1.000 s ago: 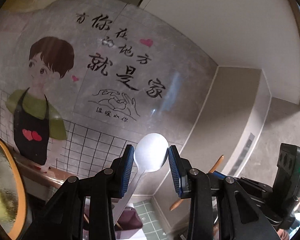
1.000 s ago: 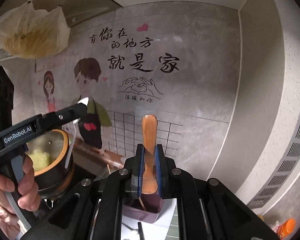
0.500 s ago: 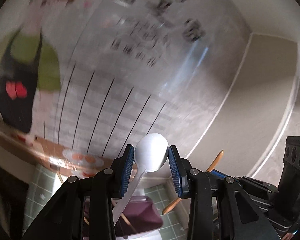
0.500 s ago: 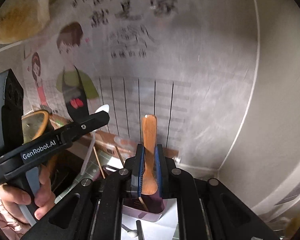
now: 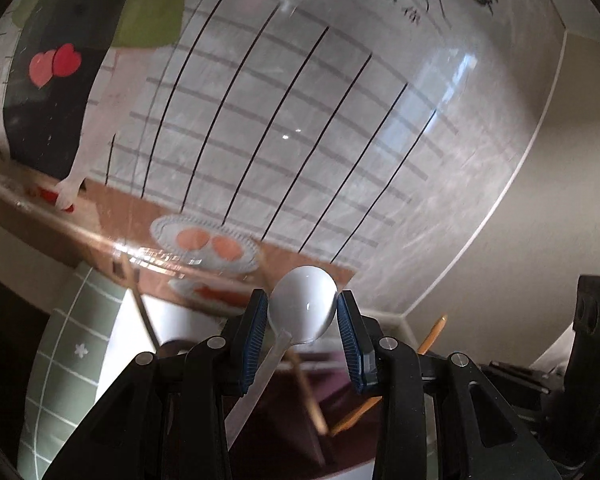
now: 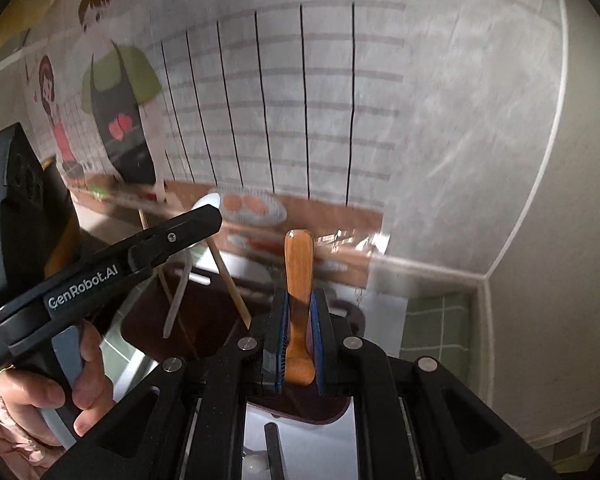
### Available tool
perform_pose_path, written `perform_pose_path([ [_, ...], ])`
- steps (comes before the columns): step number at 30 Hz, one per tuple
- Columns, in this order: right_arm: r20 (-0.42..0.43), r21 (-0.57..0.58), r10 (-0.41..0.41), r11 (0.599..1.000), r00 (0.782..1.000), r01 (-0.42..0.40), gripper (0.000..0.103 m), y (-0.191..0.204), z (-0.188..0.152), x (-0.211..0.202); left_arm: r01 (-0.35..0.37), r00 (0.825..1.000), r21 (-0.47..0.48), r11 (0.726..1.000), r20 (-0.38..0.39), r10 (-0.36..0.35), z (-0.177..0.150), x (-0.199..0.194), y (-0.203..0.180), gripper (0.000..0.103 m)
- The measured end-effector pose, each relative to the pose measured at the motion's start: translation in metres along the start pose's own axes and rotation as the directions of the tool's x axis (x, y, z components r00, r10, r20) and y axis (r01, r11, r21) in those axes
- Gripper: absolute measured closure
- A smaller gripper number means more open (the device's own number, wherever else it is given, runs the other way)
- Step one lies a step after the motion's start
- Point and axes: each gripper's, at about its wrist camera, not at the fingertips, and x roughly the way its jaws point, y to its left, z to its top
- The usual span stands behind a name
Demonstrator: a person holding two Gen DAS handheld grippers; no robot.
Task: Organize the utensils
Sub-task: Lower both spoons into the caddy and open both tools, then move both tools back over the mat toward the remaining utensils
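Note:
My left gripper (image 5: 302, 306) is shut on the bowl of a white plastic spoon (image 5: 300, 296), whose handle slants down-left towards a dark purple utensil holder (image 5: 272, 420) below. My right gripper (image 6: 299, 312) is shut on a wooden spoon (image 6: 298, 264), handle tip pointing up, just above the same holder (image 6: 140, 320). In the right wrist view the left gripper (image 6: 172, 240) comes in from the left in a person's hand (image 6: 40, 392), with the white spoon (image 6: 178, 296) hanging over the holder's mouth. Wooden chopsticks (image 6: 230, 280) lean inside the holder.
The holder stands on a white sheet (image 6: 256, 432) over a green grid mat (image 6: 436, 328), in a corner close to the stickered back wall (image 6: 300, 100) and the right wall (image 6: 560, 240). A black-handled utensil (image 6: 274, 452) lies on the sheet below my right gripper.
Both grippers have come down from high against the wall to just above the holder, and tilted further down. Each still grips its spoon as before.

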Motion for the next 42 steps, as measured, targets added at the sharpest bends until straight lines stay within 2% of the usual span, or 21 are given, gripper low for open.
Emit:
perform_pose_path([
  [6,-0.069,-0.008,0.043,0.999,0.997,-0.044,0.091,0.003,-0.017,0.015,-0.04,0.996,-0.056,0.998,-0.077,0.036,-0.013,0.002,0.014,0.063],
  [9,-0.061,-0.027,0.033,0.999,0.998,-0.034,0.082,0.006,-0.018,0.012,-0.059,0.994,-0.066,0.996,-0.101,0.052,-0.014,-0.007,0.014,0.061],
  [14,-0.015,-0.032,0.021,0.999,1.0,-0.022,0.048,0.005,-0.022,-0.012,-0.141,0.983,-0.031,0.989,-0.123,0.137,-0.019,-0.039,0.011,0.052],
  [16,-0.006,-0.048,0.001,0.999,1.0,-0.001,0.043,0.006,-0.026,-0.022,-0.182,0.973,-0.004,0.983,-0.145,0.18,-0.025,-0.054,0.012,0.05],
  [18,-0.012,-0.071,-0.038,0.997,0.999,0.037,0.029,0.009,-0.033,-0.03,-0.238,0.954,0.04,0.97,-0.176,0.241,-0.035,-0.072,0.014,0.049],
  [20,-0.009,-0.094,-0.061,0.994,0.998,0.06,0.01,0.014,-0.042,-0.036,-0.284,0.933,0.079,0.956,-0.205,0.295,-0.045,-0.088,0.018,0.048],
  [21,-0.008,-0.108,-0.065,0.992,0.998,0.064,0.007,0.018,-0.047,-0.039,-0.3,0.924,0.092,0.95,-0.219,0.313,-0.049,-0.096,0.019,0.048],
  [23,-0.022,-0.127,-0.058,0.99,0.998,0.055,0.001,0.026,-0.058,-0.041,-0.323,0.91,0.106,0.94,-0.239,0.34,-0.058,-0.112,0.021,0.038],
  [29,-0.075,-0.191,-0.065,0.98,0.995,0.05,0.001,0.054,-0.085,-0.03,-0.362,0.885,0.124,0.924,-0.266,0.383,-0.081,-0.15,0.031,0.036],
  [32,-0.091,-0.235,-0.035,0.972,0.995,0.013,0.003,0.065,-0.094,-0.018,-0.358,0.878,0.124,0.926,-0.293,0.378,-0.093,-0.165,0.036,0.036],
  [33,-0.113,-0.229,-0.004,0.973,0.994,-0.022,0.006,0.065,-0.096,-0.013,-0.361,0.874,0.127,0.924,-0.301,0.383,-0.097,-0.17,0.037,0.036],
  [35,-0.167,-0.198,0.045,0.977,0.985,-0.078,0.032,0.06,-0.1,-0.001,-0.363,0.867,0.133,0.922,-0.316,0.386,-0.103,-0.179,0.04,0.036],
  [37,-0.215,-0.156,0.05,0.984,0.975,-0.084,0.041,0.051,-0.107,0.012,-0.362,0.862,0.133,0.923,-0.329,0.385,-0.109,-0.188,0.043,0.036],
  [39,-0.23,-0.139,0.031,0.988,0.973,-0.065,0.044,0.045,-0.116,0.018,-0.366,0.858,0.13,0.921,-0.335,0.389,-0.114,-0.195,0.046,0.035],
  [42,-0.257,-0.153,-0.012,0.988,0.966,-0.028,0.061,0.041,-0.13,0.028,-0.365,0.848,0.123,0.923,-0.365,0.384,-0.126,-0.2,0.05,0.033],
])
